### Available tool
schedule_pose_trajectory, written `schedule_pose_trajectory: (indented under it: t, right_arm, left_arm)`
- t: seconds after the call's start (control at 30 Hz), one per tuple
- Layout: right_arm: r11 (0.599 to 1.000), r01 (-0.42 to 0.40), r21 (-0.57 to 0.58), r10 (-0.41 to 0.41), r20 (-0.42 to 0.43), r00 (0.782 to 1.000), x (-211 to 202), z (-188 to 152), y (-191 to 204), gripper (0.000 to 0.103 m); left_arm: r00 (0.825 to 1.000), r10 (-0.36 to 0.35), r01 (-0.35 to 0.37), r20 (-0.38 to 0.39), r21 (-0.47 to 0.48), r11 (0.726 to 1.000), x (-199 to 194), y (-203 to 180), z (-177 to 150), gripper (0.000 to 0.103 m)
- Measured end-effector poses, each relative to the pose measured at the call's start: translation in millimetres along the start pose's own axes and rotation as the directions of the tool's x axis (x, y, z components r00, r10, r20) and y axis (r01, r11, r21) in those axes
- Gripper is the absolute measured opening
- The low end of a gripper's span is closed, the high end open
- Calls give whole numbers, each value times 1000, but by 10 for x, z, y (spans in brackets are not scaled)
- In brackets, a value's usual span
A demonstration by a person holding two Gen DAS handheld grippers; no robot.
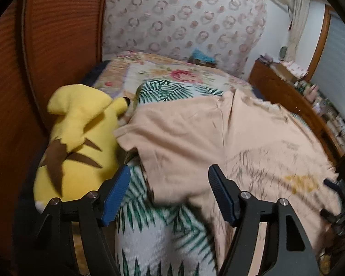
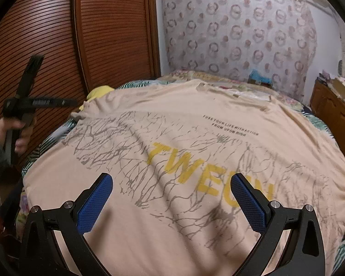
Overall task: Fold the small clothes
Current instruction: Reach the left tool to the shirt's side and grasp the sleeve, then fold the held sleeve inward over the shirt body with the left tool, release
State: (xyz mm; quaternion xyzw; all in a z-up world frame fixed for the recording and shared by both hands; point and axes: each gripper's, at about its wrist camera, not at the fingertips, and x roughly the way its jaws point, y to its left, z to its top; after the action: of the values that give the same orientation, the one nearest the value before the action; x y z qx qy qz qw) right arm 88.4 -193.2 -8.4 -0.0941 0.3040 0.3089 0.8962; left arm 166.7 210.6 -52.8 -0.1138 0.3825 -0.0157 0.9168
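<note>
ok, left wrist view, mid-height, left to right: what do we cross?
Louvered wooden door → yellow plush toy → peach T-shirt on the leaf-print sheet → wooden dresser at the far right.

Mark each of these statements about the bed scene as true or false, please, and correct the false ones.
1. The peach T-shirt lies spread on the bed with its print facing up. True.
2. The left gripper is closed on a sleeve. False: its blue fingers stand apart, with nothing pinched.
3. A yellow plush toy lies beside the shirt, next to the wooden wardrobe. True.
4. The right gripper holds the shirt's hem. False: it is open above the print and grips nothing.
5. The shirt's large letters are red. False: they are yellow.
</note>
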Motion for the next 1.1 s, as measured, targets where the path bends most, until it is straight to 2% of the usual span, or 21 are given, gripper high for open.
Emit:
schedule_pose_trajectory:
  t: [0.2,0.27,0.43,0.5,0.57,0.6,0.67,0.8,0.93,1.1]
  right_arm:
    - [1000,5,-22,-5,-12,1000,38,-4,46,102]
    - [1000,10,-20,-10,-14,1000,90,3,54,102]
    - [1000,11,-5,-11,-1,1000,98,14,78,102]
    - [1000,12,1,-12,3,1000,105,12,64,102]
    - [1000,11,4,-11,6,1000,111,9,63,102]
    - [1000,11,5,-11,7,1000,113,10,62,102]
    - [1000,14,7,-14,10,1000,103,1,55,102]
    - [1000,21,5,-21,17,1000,98,-13,72,102]
    - [1000,21,4,-21,17,1000,89,-23,79,102]
    - [1000,22,7,-22,19,1000,82,-39,95,102]
  left_arm:
    - [995,1,-11,-104,-95,995,372,286,201,68]
    - [991,10,-26,-136,-116,993,490,354,231,63]
    - [985,51,-62,-164,-66,996,571,303,219,34]
    - [986,67,-73,-155,-32,997,560,245,217,26]
    - [981,128,-123,-146,43,991,536,141,215,18]
    - [978,157,-148,-140,74,986,520,95,226,10]
    - [971,215,-199,-108,142,970,435,-16,231,8]
    - [971,238,-229,-24,200,953,233,-172,311,7]
    - [983,184,-185,24,232,955,55,-413,443,7]
    - [996,84,-86,20,316,945,-12,-956,530,7]
